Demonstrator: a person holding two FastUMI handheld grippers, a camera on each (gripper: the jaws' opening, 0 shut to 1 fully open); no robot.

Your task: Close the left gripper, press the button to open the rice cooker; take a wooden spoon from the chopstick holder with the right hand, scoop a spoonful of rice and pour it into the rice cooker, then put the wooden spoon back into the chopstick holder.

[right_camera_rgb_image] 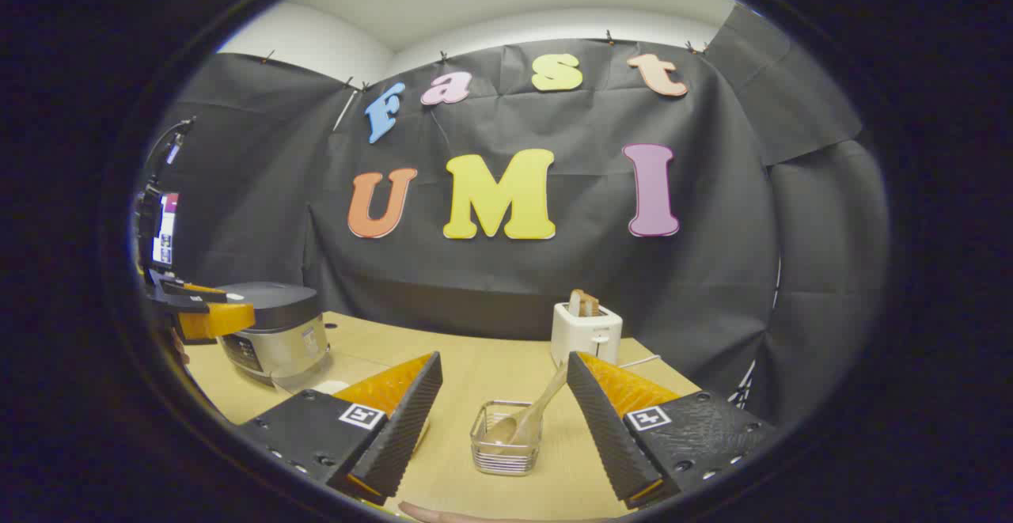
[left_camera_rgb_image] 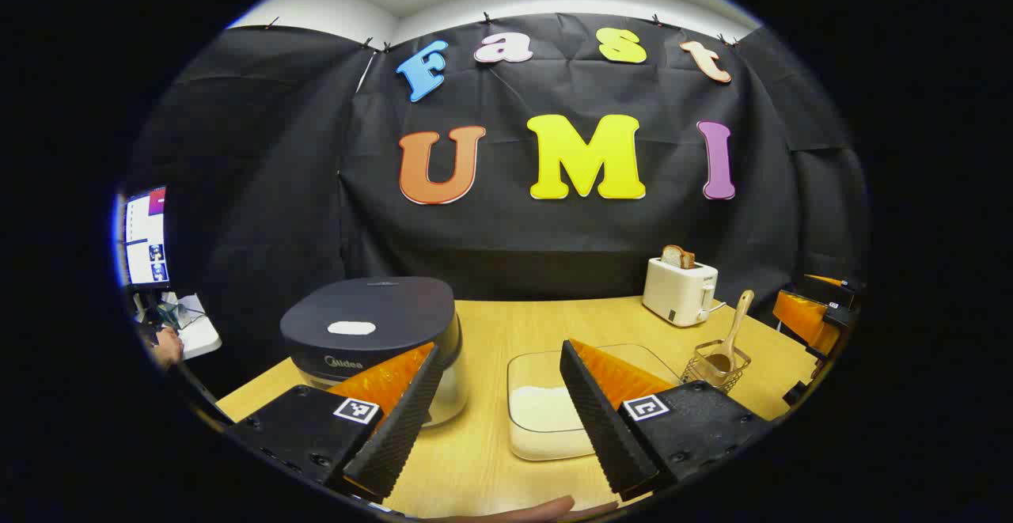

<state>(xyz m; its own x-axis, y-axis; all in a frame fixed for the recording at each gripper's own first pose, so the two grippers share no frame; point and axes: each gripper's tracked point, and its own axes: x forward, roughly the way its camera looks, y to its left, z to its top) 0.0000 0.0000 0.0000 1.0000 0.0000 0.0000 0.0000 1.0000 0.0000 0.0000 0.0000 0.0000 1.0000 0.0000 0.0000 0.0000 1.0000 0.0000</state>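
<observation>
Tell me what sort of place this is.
Likely a staged kitchen tabletop in a recording booth: a rice cooker, a toaster holding bread, and a wooden spoon in a chopstick holder.

Above cooker: we see open air over the shut rice cooker.
Bench middle: bare bench between cooker and toaster.
Spoon approach: toaster stands behind the chopstick holder.

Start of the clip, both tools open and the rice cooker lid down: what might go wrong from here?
1. The left tool is open; pressing the rice cooker button like that may straddle or miss it.
2. The wooden spoon leans loosely in the small wire chopstick holder; pulling it could tip or drag the holder.
3. The rice tray is shallow, so scooping may spill rice onto the table.
</observation>
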